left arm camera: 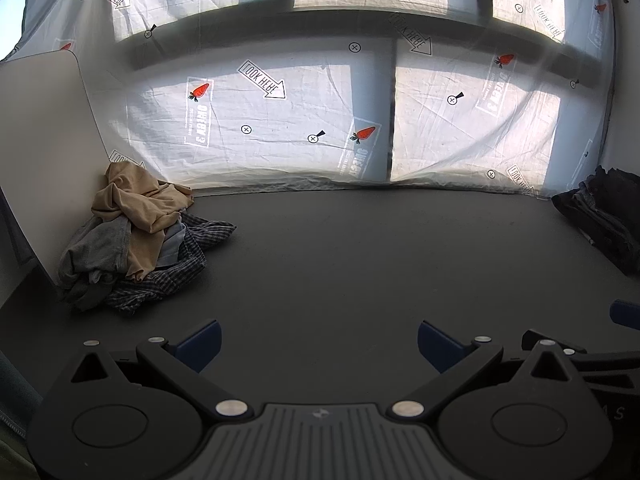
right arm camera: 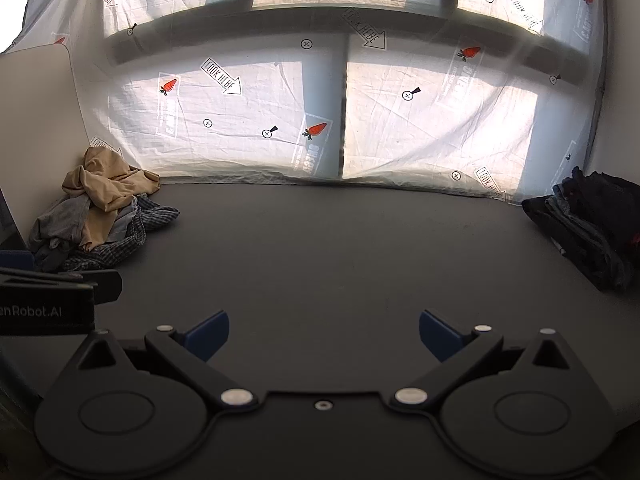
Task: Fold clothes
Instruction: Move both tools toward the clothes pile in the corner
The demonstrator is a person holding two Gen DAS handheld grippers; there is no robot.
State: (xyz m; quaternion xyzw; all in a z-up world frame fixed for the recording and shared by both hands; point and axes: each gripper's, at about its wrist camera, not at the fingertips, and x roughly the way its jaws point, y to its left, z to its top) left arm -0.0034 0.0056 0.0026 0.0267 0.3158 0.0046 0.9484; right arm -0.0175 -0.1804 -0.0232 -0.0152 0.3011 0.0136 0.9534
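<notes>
A heap of unfolded clothes (left arm camera: 140, 236) lies at the far left of the dark table (left arm camera: 340, 264): a tan garment on top, a grey one and a checked shirt beneath. The same heap (right arm camera: 100, 216) shows in the right wrist view. A stack of dark folded clothes (left arm camera: 604, 216) sits at the far right, and that dark stack (right arm camera: 588, 220) also shows in the right wrist view. My left gripper (left arm camera: 318, 344) hovers low over the table's near middle, open and holding nothing. My right gripper (right arm camera: 324, 336) is beside it, open too, nothing between its blue fingers.
A white printed sheet (left arm camera: 280, 120) hangs behind the table with window light through it. A pale upright panel (left arm camera: 40, 140) stands at the left behind the heap. The left gripper's body (right arm camera: 48, 300) shows at the left edge of the right wrist view.
</notes>
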